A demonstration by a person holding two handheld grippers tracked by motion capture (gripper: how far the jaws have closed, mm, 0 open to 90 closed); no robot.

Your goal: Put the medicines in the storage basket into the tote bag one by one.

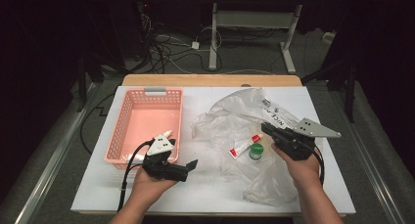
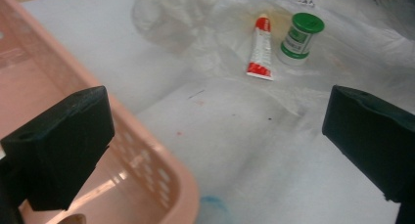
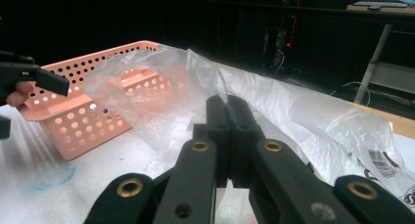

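My left gripper [image 1: 183, 154] hovers open with nothing between its jaws at the near right corner of a pink basket [image 1: 119, 131]. In the left gripper view its jaws [image 2: 215, 136] frame the basket's rim [image 2: 161, 155] and bare white table. A red-and-white tube [image 1: 243, 145] [image 2: 260, 48] and a green-capped small bottle [image 1: 256, 151] [image 2: 299, 38] lie on a clear plastic bag [image 1: 235, 116]. My right gripper [image 1: 265, 128] [image 3: 227, 104] is shut on a fold of that bag [image 3: 303, 116], holding it slightly lifted.
The white table [image 1: 205, 185] ends close to the person's forearms. The pink basket [image 3: 83, 111] looks empty in the high view. Beyond the table's far wooden edge are cables and desk legs on a dark floor. Blue and red stains mark the tabletop.
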